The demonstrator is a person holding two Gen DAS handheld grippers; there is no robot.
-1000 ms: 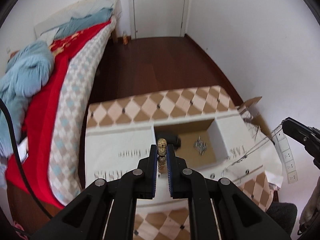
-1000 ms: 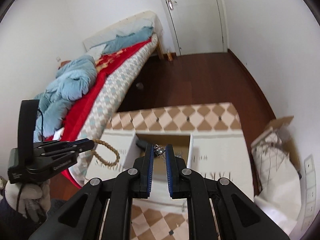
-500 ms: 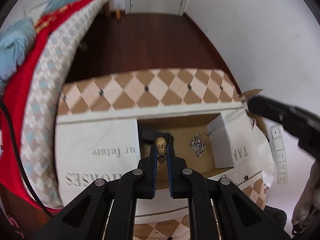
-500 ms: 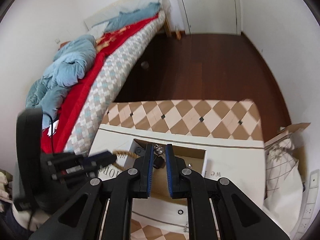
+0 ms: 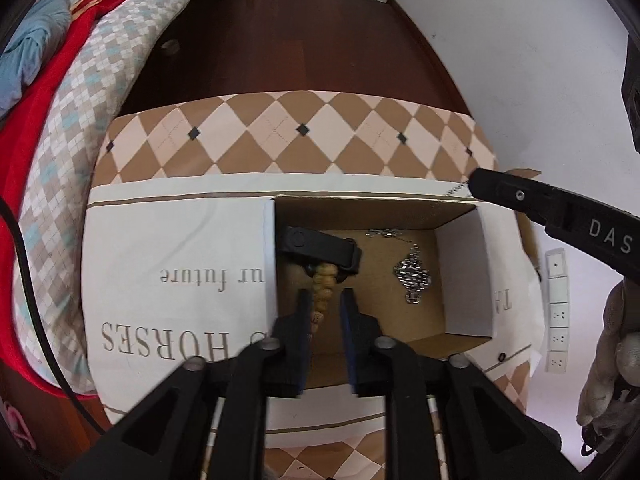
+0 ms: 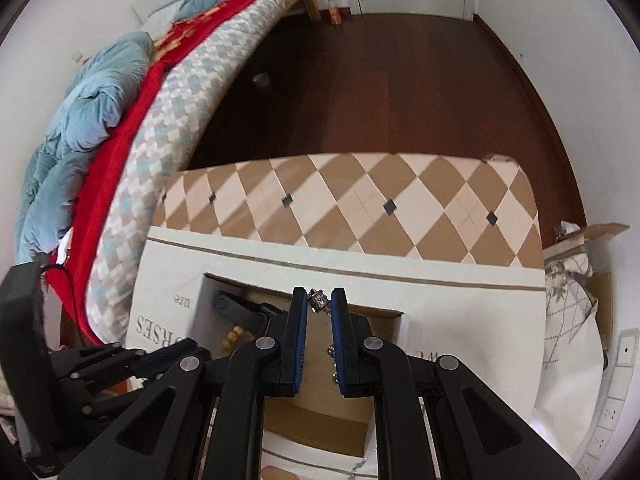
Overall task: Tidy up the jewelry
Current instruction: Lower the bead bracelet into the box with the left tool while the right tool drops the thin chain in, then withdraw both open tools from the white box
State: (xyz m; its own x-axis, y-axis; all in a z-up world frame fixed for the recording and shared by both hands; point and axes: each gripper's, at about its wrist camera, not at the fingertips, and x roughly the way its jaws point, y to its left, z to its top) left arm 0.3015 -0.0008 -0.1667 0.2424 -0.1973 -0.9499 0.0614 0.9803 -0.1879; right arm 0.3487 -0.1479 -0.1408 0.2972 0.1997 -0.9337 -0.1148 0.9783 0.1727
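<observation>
Fingers of the left gripper (image 5: pixel 325 300) are opening around the limp wooden bead bracelet (image 5: pixel 322 289) over the cardboard box (image 5: pixel 464 280), while the right gripper (image 6: pixel 319 305) pinches a light, slippery silver chain (image 6: pixel 319 302), best gripped by its bunched links.

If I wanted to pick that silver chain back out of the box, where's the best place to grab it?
Go for the bunched clump of the silver chain, probably straight down from above. It lies flat on the cardboard box floor; the clump is the thickest part, while the thin strand trailing towards the far wall would likely slip. The walls block any sideways approach, and the black strap lies clear to its left.
</observation>
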